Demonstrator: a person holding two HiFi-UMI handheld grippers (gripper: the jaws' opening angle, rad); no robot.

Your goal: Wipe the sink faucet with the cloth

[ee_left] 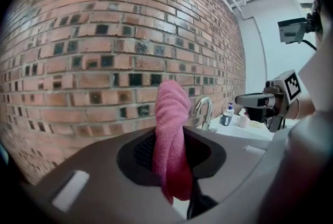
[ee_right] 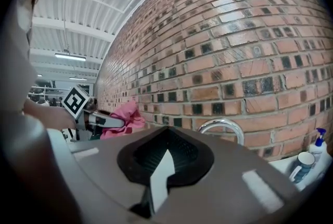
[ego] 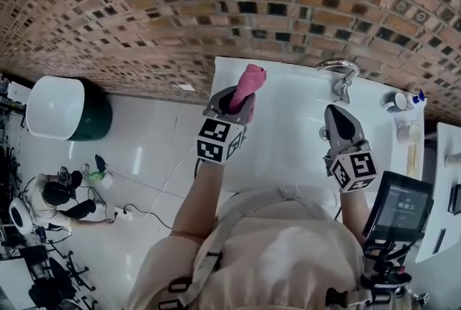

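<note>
**Approach to the faucet, cloth in the left hand.** Your left hand-held gripper (ego: 234,105) pinches the pink cloth (ego: 249,83) low on its length. The left gripper view shows both pads pressed on the fabric, with a rolled tuft standing up past the jaw tips. Your right hand-held gripper (ego: 337,120) carries nothing, and its jaws are drawn almost together with only a sliver of white showing between them. The chrome faucet (ego: 340,75) rises at the back edge of the white sink (ego: 288,146), in front of the brick wall (ego: 180,6). It stands to the right of the cloth and apart from it, and the empty gripper lies nearer to it than the cloth does. A soap bottle (ego: 416,97) and a cup (ego: 397,101) stand on the counter just right of the faucet.

The step in hand appears to be carrying the cloth across to the faucet.
- **Contact:** Lead with the free tuft rather than the jaw tips, so that fabric and not hard plastic meets the chrome.
- **Stroke:** Begin on the arch of the spout and work down toward the base, wrapping the tuft around the tube.
- **Grip:** Hold the pinch firm, because drag on the metal could pull the fabric out.
- **Clearance:** Move the right hand-held gripper aside to open the path, and steer clear of the bottle and cup.
</note>
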